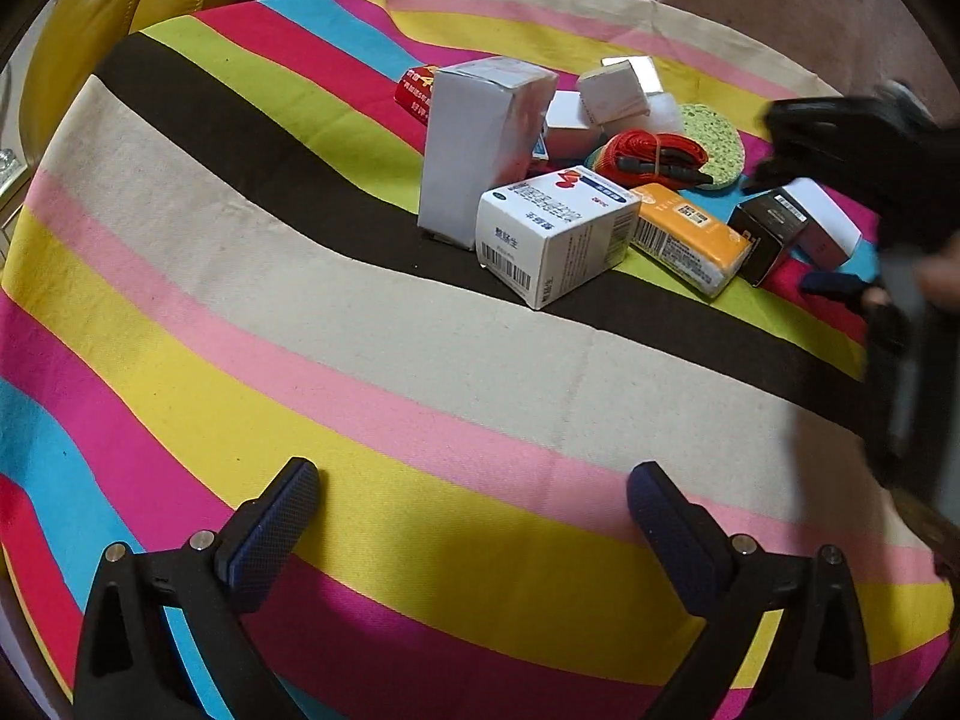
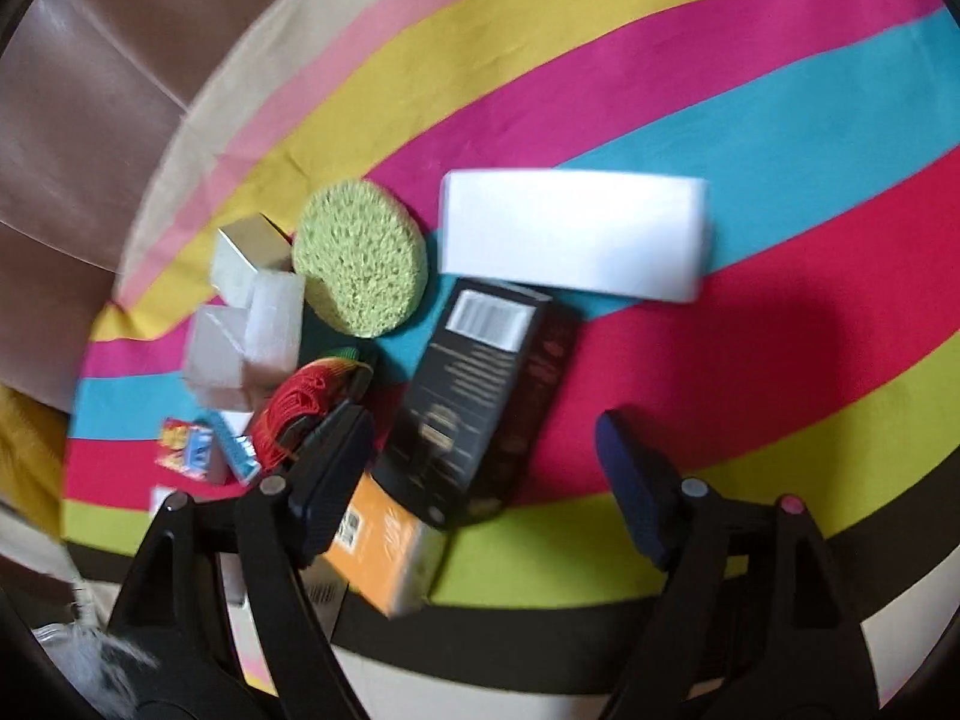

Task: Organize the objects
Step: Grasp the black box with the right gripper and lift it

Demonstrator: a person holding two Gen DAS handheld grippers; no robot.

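- Left gripper (image 1: 474, 501): jaws spread wide, nothing between the pads, hanging over bare striped cloth (image 1: 240, 312), well short of the heap.
- Right gripper (image 2: 486, 462): jaws apart, gripping nothing; blurred in its own view, hovering right over the near edge of the heap.
- Black box (image 2: 480, 402): lying flat, directly ahead of the right gripper, its near end sitting in the gap between the jaws though no pad touches it; long axis running away from the camera and leaning a little right, so roughly in line with the fingers.
- Orange pack (image 2: 384, 558): just beside the black box, partly under the left-hand finger of the right gripper.
- White box (image 2: 576, 234) beyond the black one, lying crosswise; green sponge (image 2: 360, 258) and red cord (image 2: 300, 408) further left.
- Nearer by far to the black box: the right gripper. Judged next: straight down, closing across the box's short width; no roll likely needed.
- Nearest to the left gripper: medicine box (image 1: 552, 234), still well apart.
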